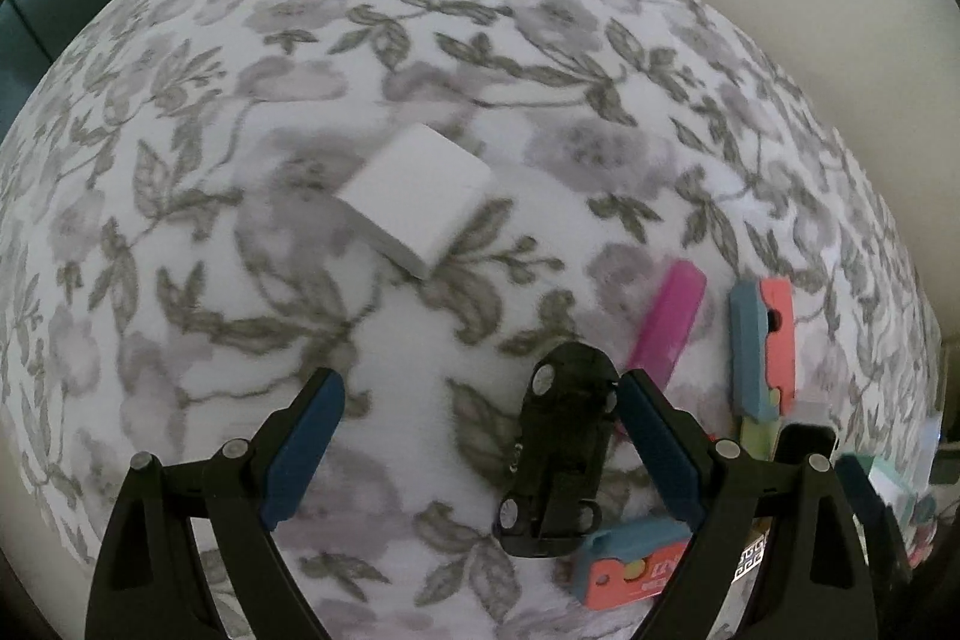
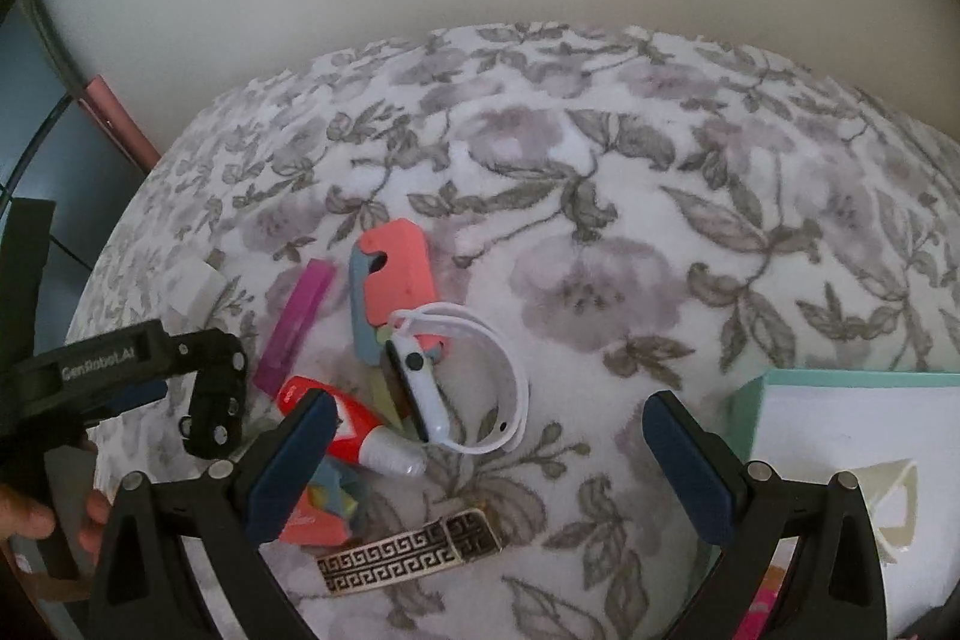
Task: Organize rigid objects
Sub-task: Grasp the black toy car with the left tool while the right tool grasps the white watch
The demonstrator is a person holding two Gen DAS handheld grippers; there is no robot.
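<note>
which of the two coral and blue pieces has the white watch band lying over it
The upright coral and blue piece beside the magenta bar; the watch overlaps its lower end. The other lies behind the right claw's finger.

1. The left gripper (image 1: pixel 480 448) points forward and down, its two blue-padded fingers (image 1: pixel 303 451) spread wide apart with nothing clamped between them.
2. The right gripper (image 2: pixel 489 460) is angled the same way, its blue-padded fingers (image 2: pixel 291 466) also spread wide and clamping nothing.
3. In the right wrist view, the left gripper's black body sits at the left edge, with a bare hand (image 2: pixel 36 523) wrapped around its handle from below.
</note>
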